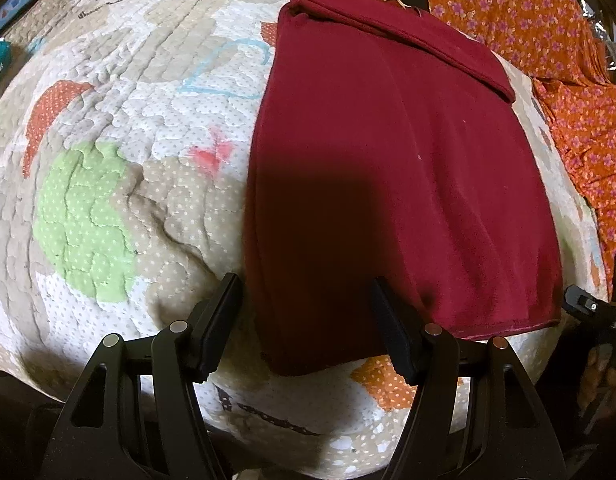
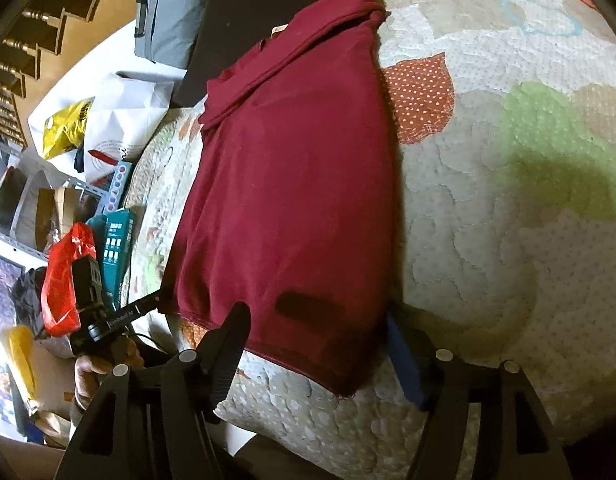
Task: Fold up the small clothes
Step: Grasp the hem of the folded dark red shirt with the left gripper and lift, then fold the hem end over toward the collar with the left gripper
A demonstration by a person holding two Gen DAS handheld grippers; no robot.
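A dark red garment [image 1: 387, 168] lies folded lengthwise on the patchwork quilt [image 1: 108, 160], its sleeve folded across the far end. My left gripper [image 1: 304, 304] is open over the garment's near left corner, one finger on each side of the folded edge. In the right wrist view the garment [image 2: 292, 184] stretches away from me. My right gripper [image 2: 315, 328] is open at its near hem, with the right finger beside the garment's right edge. The other gripper [image 2: 104, 312] shows at the left, held by a hand.
An orange floral cloth [image 1: 547, 60] lies at the quilt's far right. Beyond the quilt's edge are a black board [image 2: 244, 24], a grey case [image 2: 168, 12], plastic bags [image 2: 64, 272], boxes [image 2: 116, 248] and shelves.
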